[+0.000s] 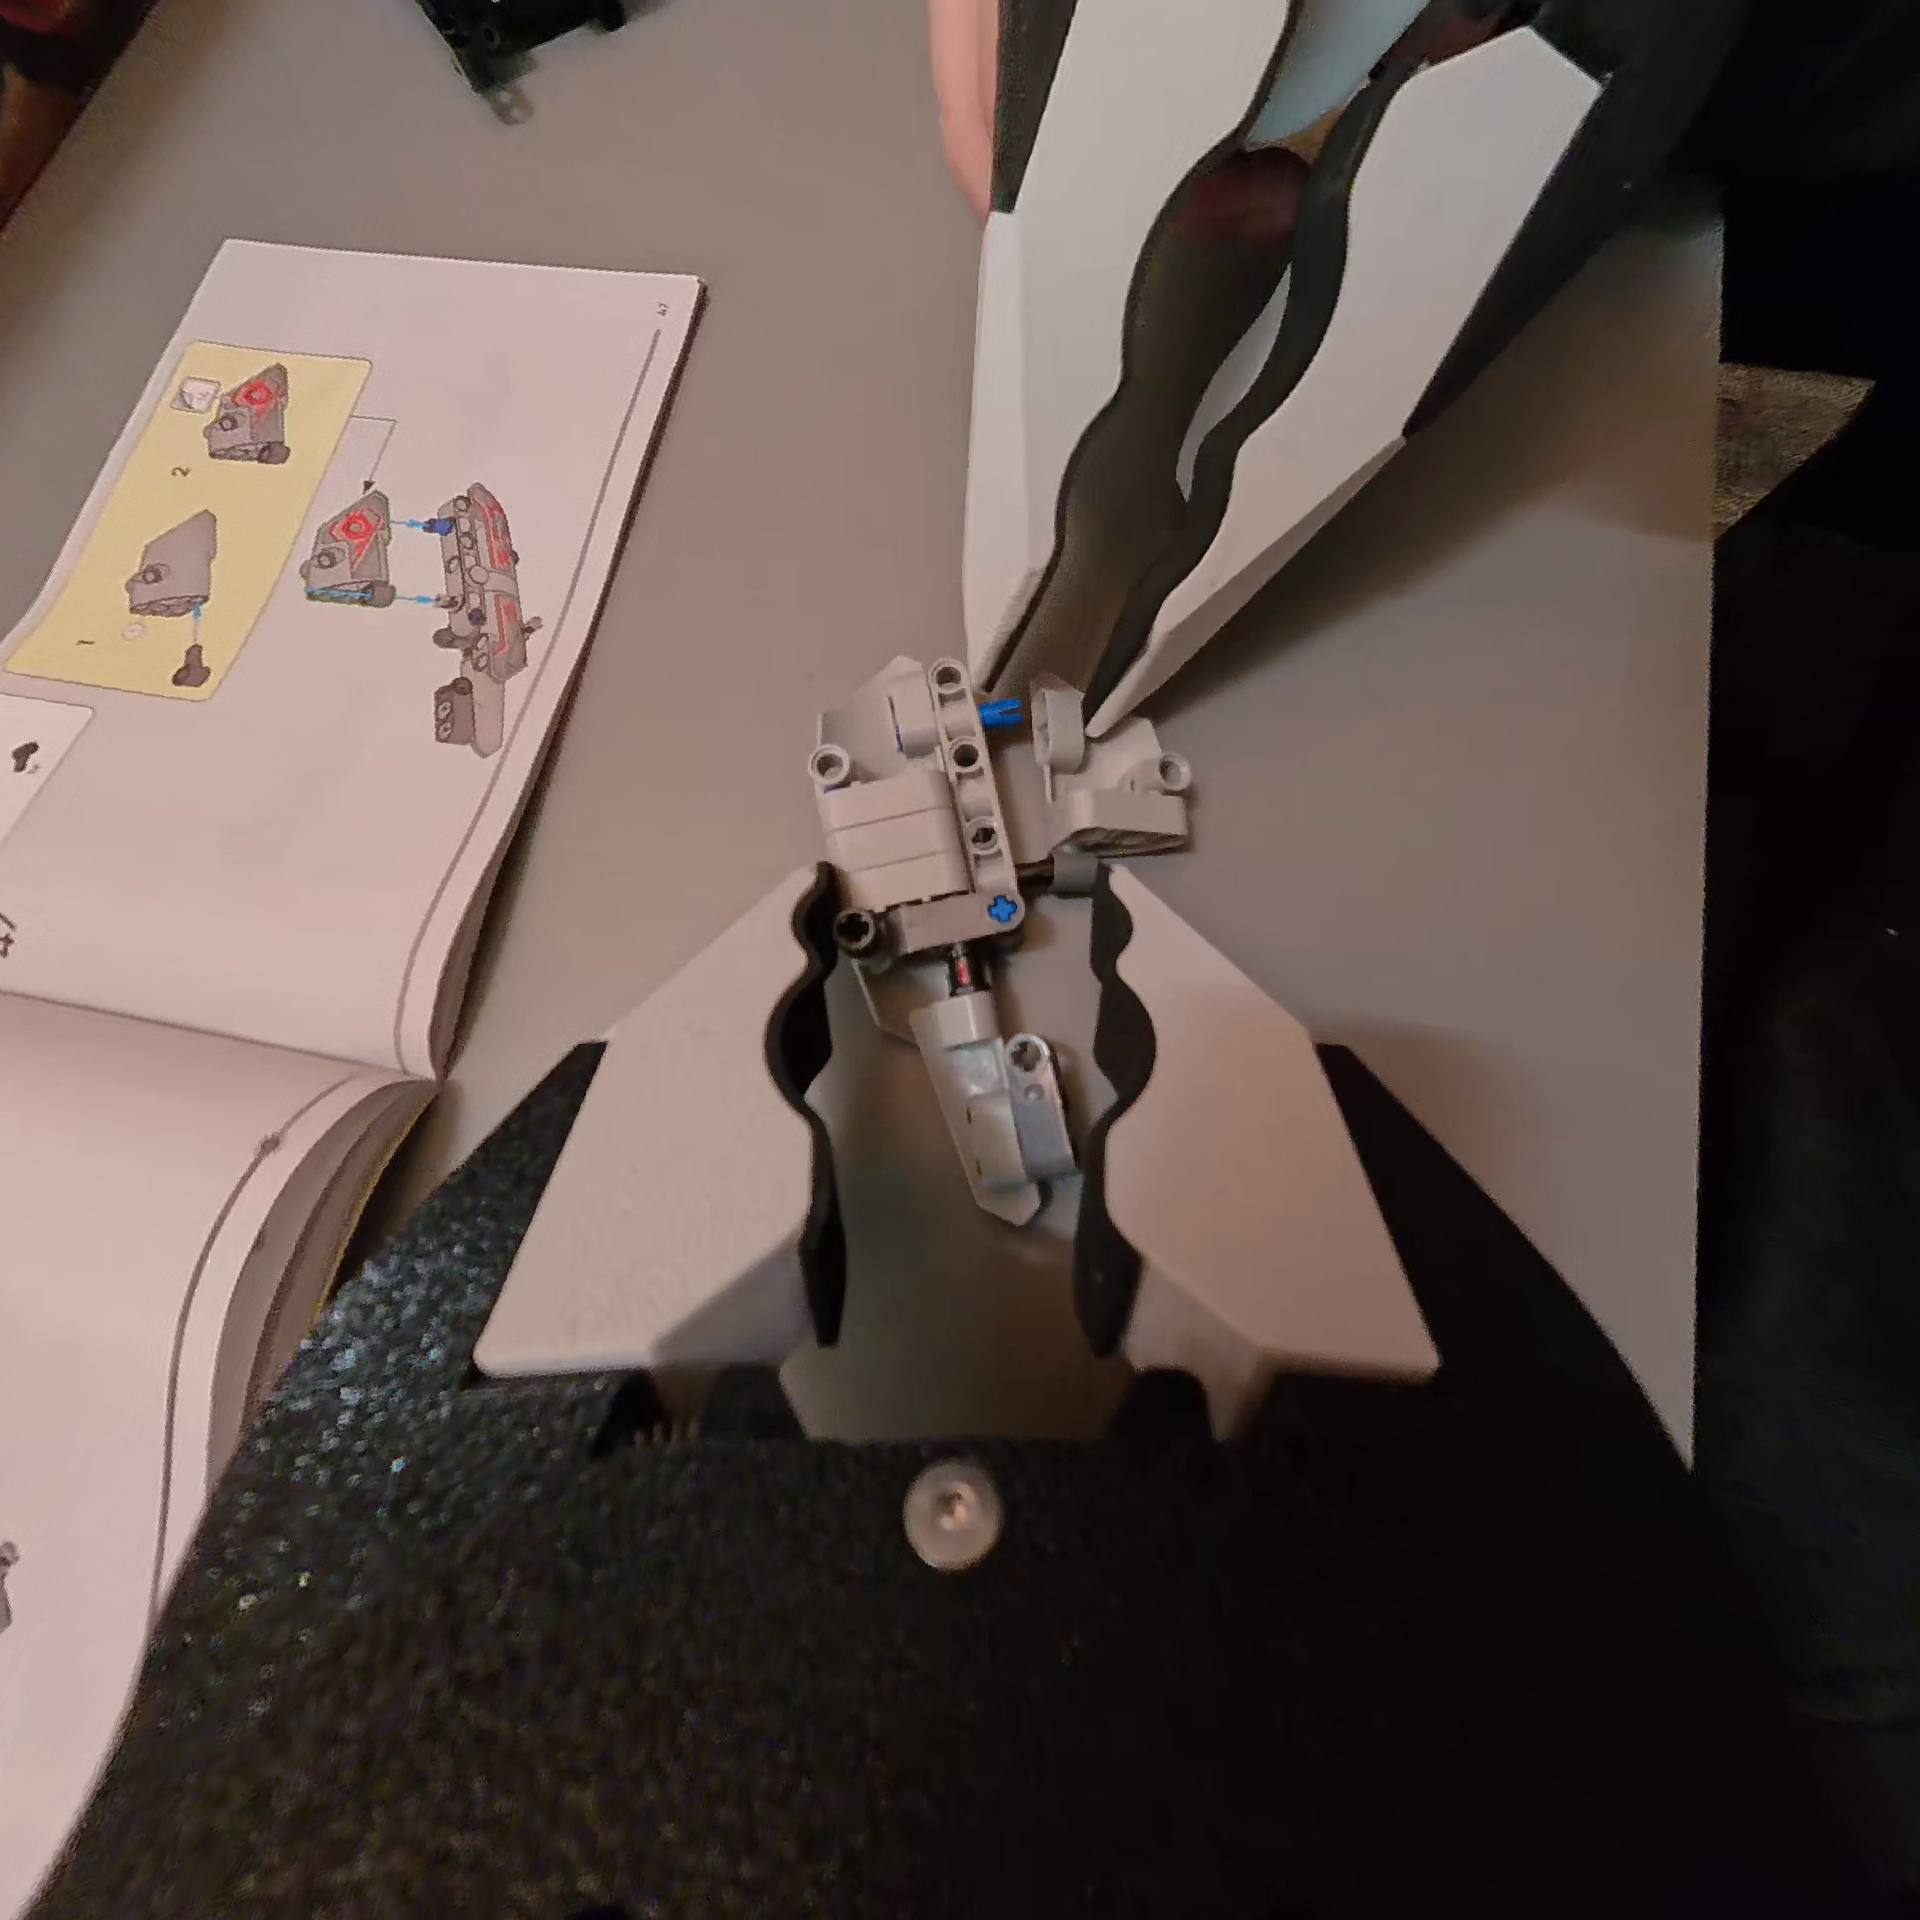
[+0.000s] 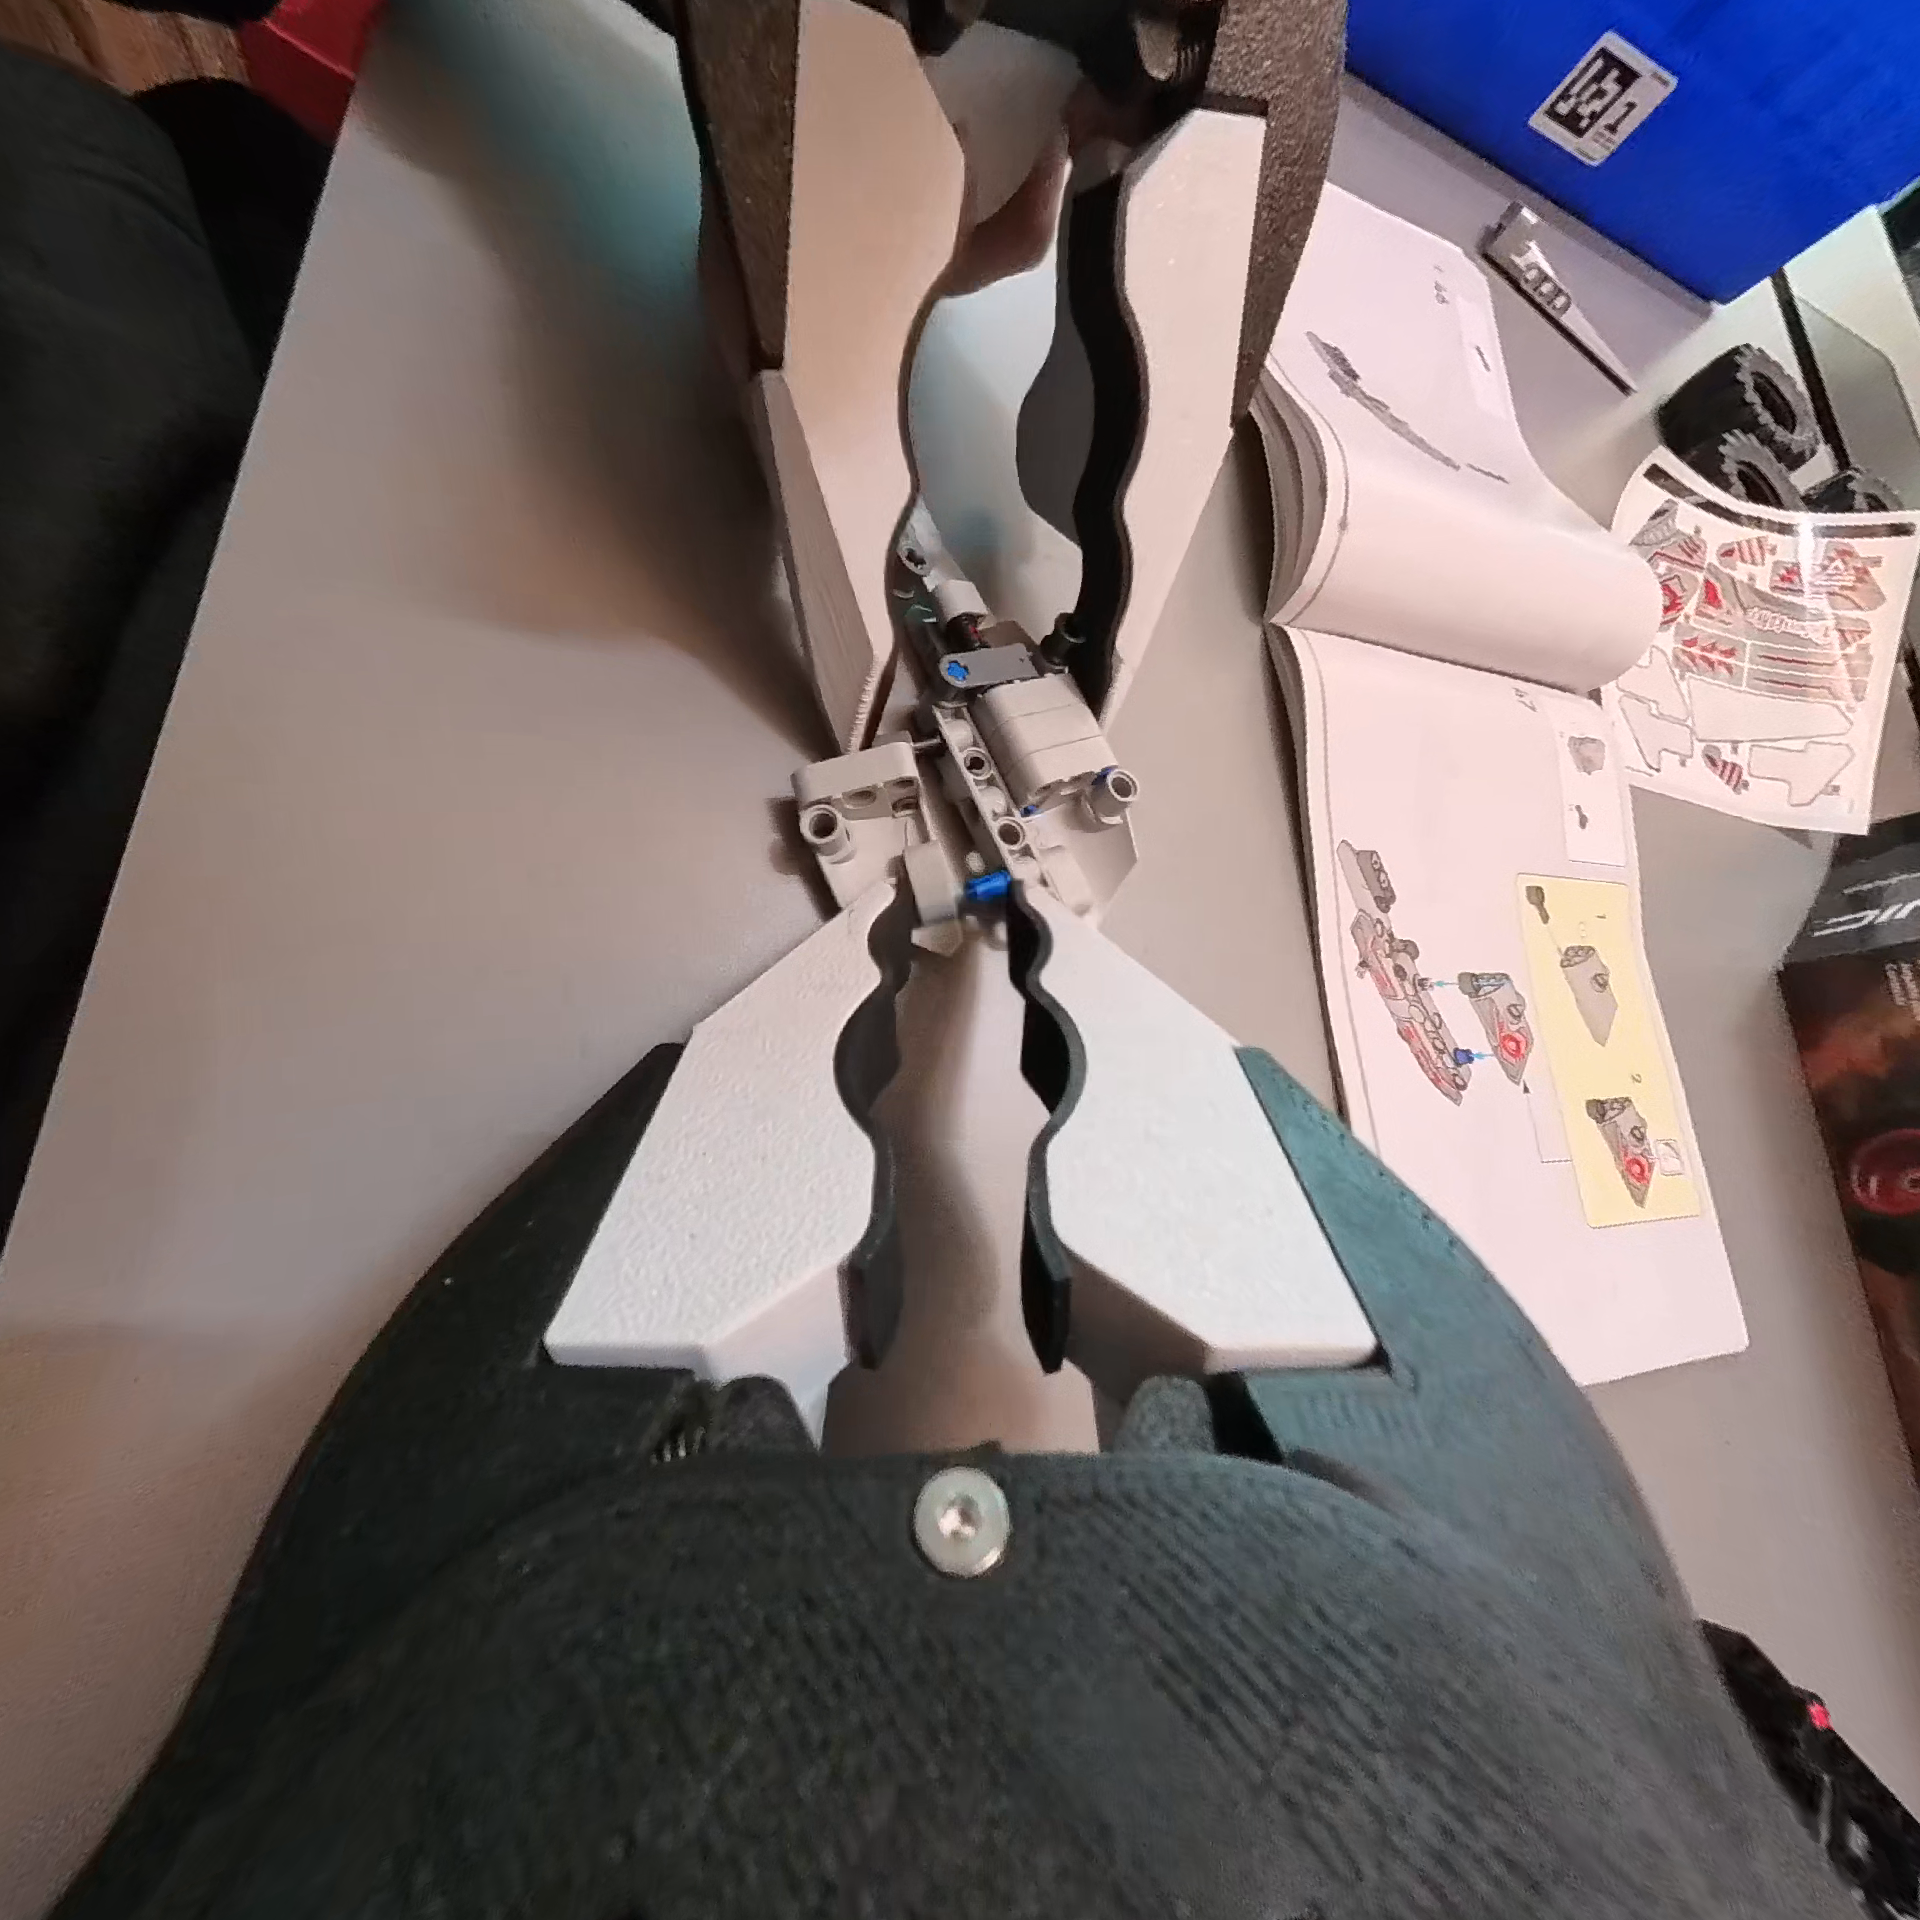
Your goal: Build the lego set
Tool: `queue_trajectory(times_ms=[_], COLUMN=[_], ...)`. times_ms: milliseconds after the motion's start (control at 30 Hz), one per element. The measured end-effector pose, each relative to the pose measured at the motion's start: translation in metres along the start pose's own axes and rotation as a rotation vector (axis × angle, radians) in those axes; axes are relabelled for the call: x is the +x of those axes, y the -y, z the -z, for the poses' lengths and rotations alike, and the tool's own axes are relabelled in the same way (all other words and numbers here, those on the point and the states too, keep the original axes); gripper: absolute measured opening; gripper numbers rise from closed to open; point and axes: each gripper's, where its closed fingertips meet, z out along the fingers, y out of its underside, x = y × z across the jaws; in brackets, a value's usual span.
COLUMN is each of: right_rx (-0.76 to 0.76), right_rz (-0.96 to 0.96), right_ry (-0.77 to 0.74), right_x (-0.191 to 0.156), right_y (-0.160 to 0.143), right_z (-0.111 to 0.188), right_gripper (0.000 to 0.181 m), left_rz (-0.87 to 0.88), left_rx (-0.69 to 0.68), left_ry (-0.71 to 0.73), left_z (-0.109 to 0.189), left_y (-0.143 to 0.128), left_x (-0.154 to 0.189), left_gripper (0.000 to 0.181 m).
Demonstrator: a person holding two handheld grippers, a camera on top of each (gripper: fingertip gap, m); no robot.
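A grey Lego assembly (image 1: 935,821) with a blue cross axle end and black pins sits just above the grey table, between the fingers of my left gripper (image 1: 966,894), which is shut on its lower part. My right gripper (image 2: 954,902) is shut on a small grey connector (image 2: 930,873) with a blue pin (image 2: 987,886), and holds it against the assembly's (image 2: 1029,758) end. In the left wrist view the right gripper (image 1: 1044,691) comes in from the upper right with the connector (image 1: 1055,722). In the right wrist view the left gripper (image 2: 977,701) comes in from the top.
An open instruction booklet (image 1: 312,623) lies left of the assembly; it also shows in the right wrist view (image 2: 1455,935). A sticker sheet (image 2: 1766,644), black tyres (image 2: 1745,416), a blue box (image 2: 1662,125) and a dark box (image 2: 1860,1039) lie beyond it. The table edge (image 1: 1709,935) is close by. My two grippers' fingertips are within a few centimetres of each other.
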Motion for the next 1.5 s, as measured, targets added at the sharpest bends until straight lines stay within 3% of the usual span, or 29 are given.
queue_trajectory(times_ms=[233,400,600,667,900,1200,1367,1400,1500], right_rx=[0.027,0.028,0.027,0.024,0.023,-0.020,-0.019,-0.013,0.007], right_rz=[-0.012,-0.032,-0.002,0.035,0.186,0.270,0.311,0.319,0.335], right_ry=[-0.021,-0.078,-0.080,-0.121,-0.076,-0.075,-0.127,-0.098,-0.089], right_x=[0.004,0.012,0.011,0.015,0.001,0.001,0.009,0.004,0.003], right_y=[-0.001,-0.004,-0.003,-0.003,0.001,-0.004,-0.002,-0.003,-0.002], right_z=[0.000,-0.002,-0.003,-0.002,-0.004,-0.001,0.000,-0.001,-0.002], right_gripper=[0.015,0.030,0.025,0.033,0.011,0.006,0.024,0.014,0.012], left_rz=[-0.022,-0.039,-0.028,-0.024,-0.028,-0.055,-0.052,-0.058,-0.058], left_rx=[0.004,0.006,0.005,0.004,0.004,0.007,0.006,0.007,0.007], left_ry=[0.024,0.025,0.021,0.017,0.013,-0.008,-0.024,-0.023,-0.030], left_z=[0.001,0.001,0.001,0.001,0.000,0.000,-0.001,-0.001,-0.001], left_y=[0.000,0.000,0.000,0.000,0.000,0.000,0.001,0.001,0.000], left_x=[-0.003,-0.003,-0.004,-0.004,-0.004,-0.004,-0.005,-0.005,-0.005], left_gripper=[0.047,0.047,0.047,0.047,0.047,0.047,0.047,0.047,0.047])
